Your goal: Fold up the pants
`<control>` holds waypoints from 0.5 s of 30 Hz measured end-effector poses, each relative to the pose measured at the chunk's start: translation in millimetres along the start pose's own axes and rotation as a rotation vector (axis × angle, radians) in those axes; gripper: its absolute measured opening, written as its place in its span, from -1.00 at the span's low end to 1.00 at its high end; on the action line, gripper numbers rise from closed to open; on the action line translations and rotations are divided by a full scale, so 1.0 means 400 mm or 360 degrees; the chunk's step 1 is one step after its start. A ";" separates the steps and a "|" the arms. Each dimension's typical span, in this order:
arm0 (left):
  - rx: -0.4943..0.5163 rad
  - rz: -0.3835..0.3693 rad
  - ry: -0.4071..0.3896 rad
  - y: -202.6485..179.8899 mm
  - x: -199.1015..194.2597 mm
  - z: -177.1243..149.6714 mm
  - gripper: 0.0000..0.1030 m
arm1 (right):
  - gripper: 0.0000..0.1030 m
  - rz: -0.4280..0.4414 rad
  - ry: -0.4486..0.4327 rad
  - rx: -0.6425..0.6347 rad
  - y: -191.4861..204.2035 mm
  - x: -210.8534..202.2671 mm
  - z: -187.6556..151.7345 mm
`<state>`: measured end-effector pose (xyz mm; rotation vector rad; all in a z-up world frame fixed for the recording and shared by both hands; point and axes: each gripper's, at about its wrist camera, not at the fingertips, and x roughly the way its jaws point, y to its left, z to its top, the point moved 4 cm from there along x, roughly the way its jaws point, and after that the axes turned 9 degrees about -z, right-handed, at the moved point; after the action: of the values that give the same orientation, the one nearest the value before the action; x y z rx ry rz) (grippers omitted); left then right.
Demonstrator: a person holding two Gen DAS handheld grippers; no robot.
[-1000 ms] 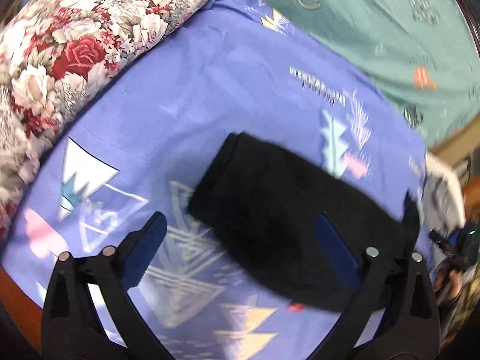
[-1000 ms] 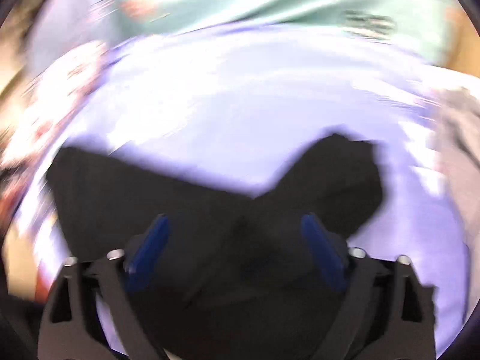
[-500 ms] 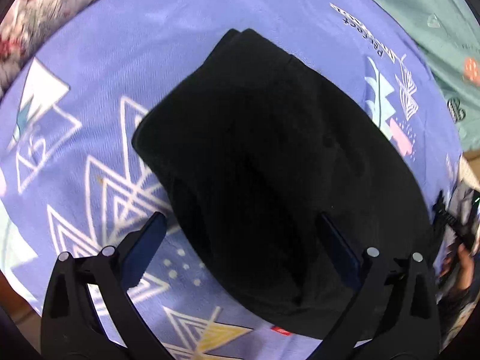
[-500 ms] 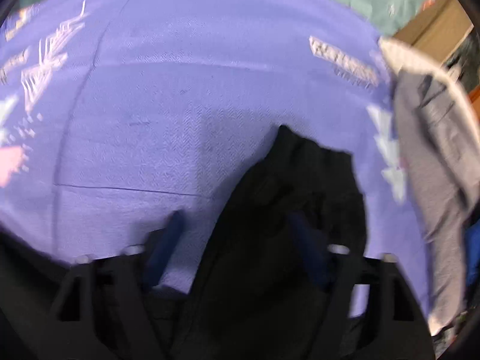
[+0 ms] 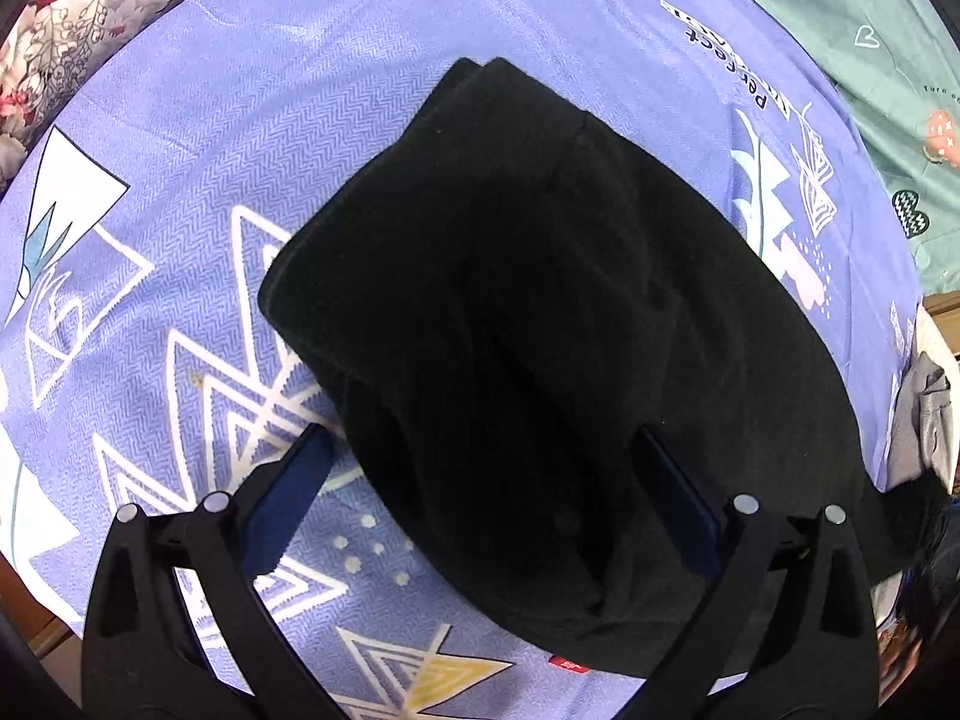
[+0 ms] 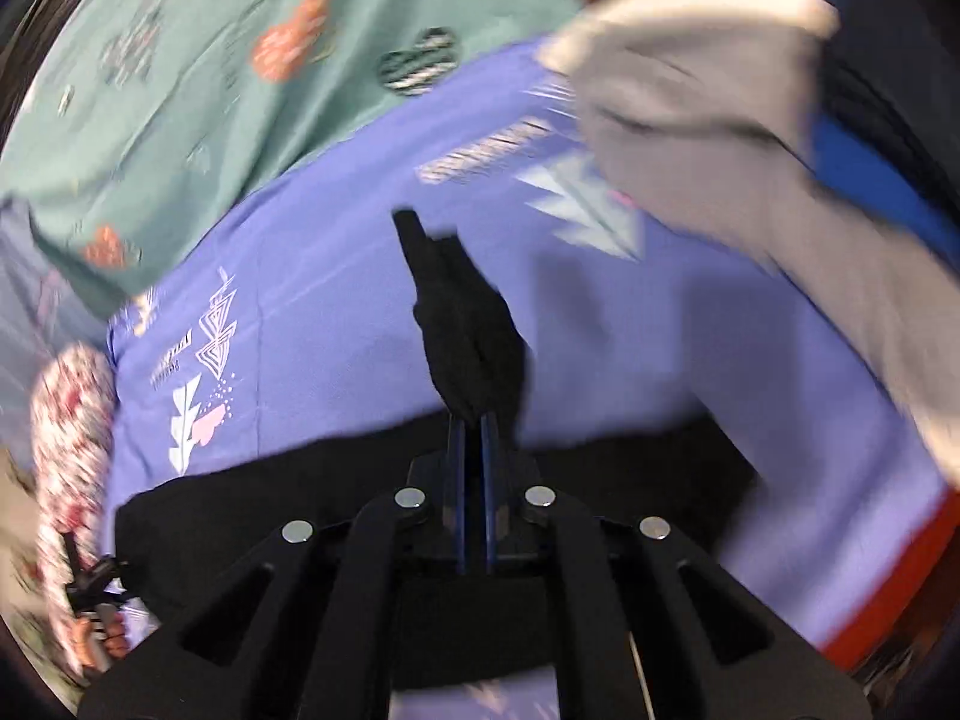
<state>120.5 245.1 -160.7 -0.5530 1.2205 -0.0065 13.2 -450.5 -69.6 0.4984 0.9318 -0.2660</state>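
The black pants [image 5: 540, 324] lie partly folded on a purple patterned sheet [image 5: 180, 120]. My left gripper [image 5: 480, 480] is open just above their near left edge, one finger over the sheet and the other over the black cloth. In the right wrist view my right gripper [image 6: 473, 426] is shut on a bunched corner of the pants [image 6: 462, 312], which sticks up beyond the fingertips. The rest of the pants [image 6: 420, 480] lies below it.
A floral pillow [image 5: 72, 18] lies at the sheet's far left. A green patterned sheet [image 6: 180, 60] lies beyond the purple one. A pile of grey and white clothes [image 6: 720, 108] sits at the right, also showing in the left wrist view [image 5: 924, 414].
My right gripper has closed on a corner of the pants and lifted it, swinging its view. My left gripper dropped closer over the pants and stays open.
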 end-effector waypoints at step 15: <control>0.0003 0.0095 -0.0078 -0.005 -0.037 -0.017 0.96 | -0.07 -0.0063 0.0055 0.0235 -0.166 0.027 -0.145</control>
<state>109.8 245.1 -148.2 -0.5120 1.1884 0.0560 -49.3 -477.5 -126.6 0.6223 0.9605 -0.3649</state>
